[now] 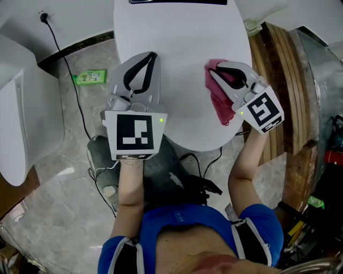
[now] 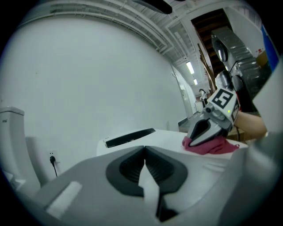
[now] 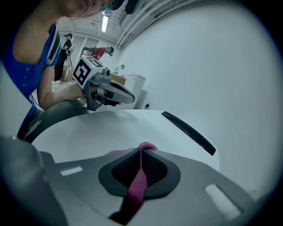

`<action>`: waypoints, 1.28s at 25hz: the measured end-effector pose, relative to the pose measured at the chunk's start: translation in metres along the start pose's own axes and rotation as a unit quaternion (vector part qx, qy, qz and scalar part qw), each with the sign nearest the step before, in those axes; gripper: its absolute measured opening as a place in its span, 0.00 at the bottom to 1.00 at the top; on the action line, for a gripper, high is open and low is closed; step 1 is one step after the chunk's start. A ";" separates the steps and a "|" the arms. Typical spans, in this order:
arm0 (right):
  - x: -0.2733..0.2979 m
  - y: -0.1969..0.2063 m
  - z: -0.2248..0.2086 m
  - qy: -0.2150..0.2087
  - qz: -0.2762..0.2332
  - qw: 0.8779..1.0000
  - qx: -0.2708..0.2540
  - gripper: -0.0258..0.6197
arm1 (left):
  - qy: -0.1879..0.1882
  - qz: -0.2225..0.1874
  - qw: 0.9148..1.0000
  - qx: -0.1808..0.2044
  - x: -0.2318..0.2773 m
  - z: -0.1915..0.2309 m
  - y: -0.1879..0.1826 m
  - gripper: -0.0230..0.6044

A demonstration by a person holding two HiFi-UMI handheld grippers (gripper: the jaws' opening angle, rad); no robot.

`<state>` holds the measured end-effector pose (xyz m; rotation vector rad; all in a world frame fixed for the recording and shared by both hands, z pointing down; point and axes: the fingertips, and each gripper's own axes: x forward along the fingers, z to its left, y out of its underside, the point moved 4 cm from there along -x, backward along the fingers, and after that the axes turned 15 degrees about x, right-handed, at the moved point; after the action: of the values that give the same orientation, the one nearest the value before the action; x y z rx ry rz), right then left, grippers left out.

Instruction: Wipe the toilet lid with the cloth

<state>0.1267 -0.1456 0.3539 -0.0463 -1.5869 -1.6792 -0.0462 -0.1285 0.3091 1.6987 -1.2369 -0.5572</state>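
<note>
The white toilet lid is closed and fills the top middle of the head view. A dark pink cloth lies bunched on its right part, and my right gripper is shut on it. A strip of the cloth shows pinched between those jaws, just above the lid. My left gripper hovers over the lid's left edge, shut with nothing in it; its tips meet in its own view. From there the right gripper and cloth are visible across the lid.
A black hinge bar runs along the lid's far end. On the marble floor at left lie a green packet and a black cable with plug. A white fixture stands far left; wooden planks lean at right.
</note>
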 end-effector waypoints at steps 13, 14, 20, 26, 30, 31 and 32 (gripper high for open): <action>0.020 -0.018 0.025 -0.028 0.002 0.999 -0.024 0.05 | 0.001 0.000 1.000 -0.004 0.001 0.003 0.003 0.04; 0.021 -0.020 0.027 -0.029 0.001 0.999 -0.025 0.05 | 0.001 -0.001 1.000 -0.005 0.001 0.003 0.003 0.04; 0.025 -0.025 0.034 -0.040 0.005 0.998 -0.038 0.05 | 0.002 0.000 1.000 -0.011 -0.001 0.004 0.004 0.04; 0.030 -0.030 0.041 -0.048 0.004 0.998 -0.044 0.05 | -0.002 -0.001 1.000 -0.019 -0.003 0.007 0.005 0.04; 0.035 -0.033 0.047 -0.053 0.004 0.997 -0.049 0.05 | -0.012 -0.002 1.000 -0.022 -0.005 0.011 0.008 0.04; 0.035 -0.034 0.048 -0.055 0.004 0.997 -0.050 0.05 | -0.014 -0.001 1.000 -0.023 -0.005 0.011 0.008 0.04; 0.035 -0.034 0.048 -0.056 0.004 0.997 -0.052 0.05 | -0.015 0.000 1.000 -0.024 -0.005 0.011 0.008 0.04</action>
<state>0.0603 -0.1265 0.3545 -0.2030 -1.5784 -1.7793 -0.0605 -0.1294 0.3100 1.6557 -1.2345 -0.6105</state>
